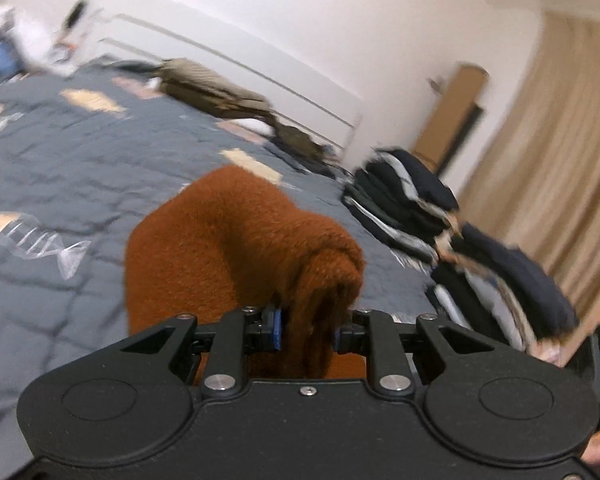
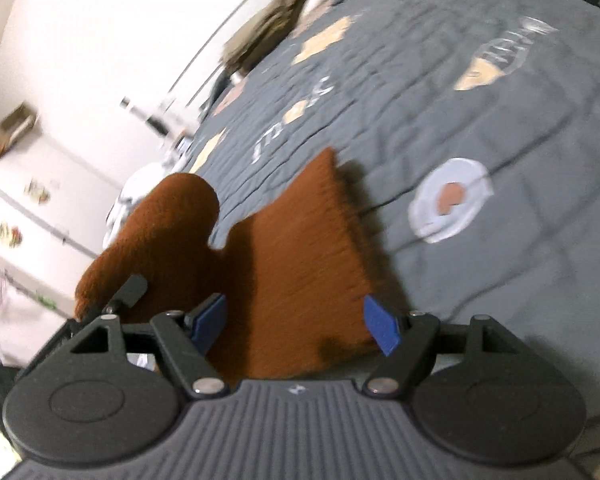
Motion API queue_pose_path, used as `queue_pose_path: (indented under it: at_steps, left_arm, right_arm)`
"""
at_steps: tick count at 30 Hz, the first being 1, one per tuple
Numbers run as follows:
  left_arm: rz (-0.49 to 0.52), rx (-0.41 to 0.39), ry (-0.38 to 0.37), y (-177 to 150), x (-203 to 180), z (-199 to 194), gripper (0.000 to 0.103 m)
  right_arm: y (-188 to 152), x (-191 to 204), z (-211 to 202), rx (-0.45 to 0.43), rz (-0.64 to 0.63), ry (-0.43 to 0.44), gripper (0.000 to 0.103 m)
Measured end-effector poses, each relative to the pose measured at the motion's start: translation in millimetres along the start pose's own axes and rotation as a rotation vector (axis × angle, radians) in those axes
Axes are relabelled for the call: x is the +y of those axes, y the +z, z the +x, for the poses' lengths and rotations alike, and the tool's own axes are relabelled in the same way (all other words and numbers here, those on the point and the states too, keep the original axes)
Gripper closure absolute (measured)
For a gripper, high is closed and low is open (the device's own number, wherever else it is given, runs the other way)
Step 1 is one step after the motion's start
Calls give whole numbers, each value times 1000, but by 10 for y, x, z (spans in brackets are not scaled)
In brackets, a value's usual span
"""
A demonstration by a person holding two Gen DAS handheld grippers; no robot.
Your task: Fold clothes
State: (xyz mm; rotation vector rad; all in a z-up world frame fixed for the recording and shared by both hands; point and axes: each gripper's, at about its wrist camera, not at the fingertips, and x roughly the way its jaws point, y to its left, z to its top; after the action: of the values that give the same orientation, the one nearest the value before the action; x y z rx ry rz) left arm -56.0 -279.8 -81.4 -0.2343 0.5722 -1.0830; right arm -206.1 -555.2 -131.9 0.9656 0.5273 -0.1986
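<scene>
Bed: a grey quilted cover [image 1: 80,168] with printed patches carries everything.
Olive garment [image 1: 216,88]: lies crumpled at the far side of the bed, near the white wall.
Left gripper [image 1: 306,330]: its fingers are closed on a bunched fold of the brown fleece garment [image 1: 220,240], which rises lifted above the bed in front of it.
Dark stack [image 1: 452,232]: folded dark and pale clothes piled on the bed to the right of the fleece.
Curtain [image 1: 560,140]: beige, far right.
Right gripper [image 2: 296,322]: its blue-padded fingers [image 2: 382,326] stand wide apart on either side of the flat part of the fleece [image 2: 300,264], which lies on the cover; they grip nothing.
Plate print [image 2: 450,200]: on the cover, right of the fleece.
</scene>
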Motion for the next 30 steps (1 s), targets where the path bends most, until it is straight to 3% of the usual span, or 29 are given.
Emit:
queue_pose_path:
  at_steps: [3,9,14,16,18,21,25,30]
  left_arm:
    - [76,33,-40,-53,-202,190,82]
    - [381,125,-17,-408,-621,509,82]
    - [515,160,-13,-624,-780,578,81]
    - [564,180,-15,-695,-825,590,74]
    - [597,202,-41,-759,-855,570,55]
    - [657,212,-73,-827,-903,515,44]
    - [660,226,-101,-793,-914,414,39]
    - [838,201,-42,-841,-933,129,32]
  right_arm:
    - [42,-113,-46,-12,42,1,28]
    - [144,-238,-126,-45,100,24,28]
    - [253,-304,-188,-61,143,74,28]
    - [279,-314,-196,-55,153,95,27]
    - [274,-284,-176,-38,142,98,26]
    - [260,-219,-112,-1,120,103,25]
    - [221,-124,-9,40,81,99,24]
    - [191,-66,48,40,64,83,24]
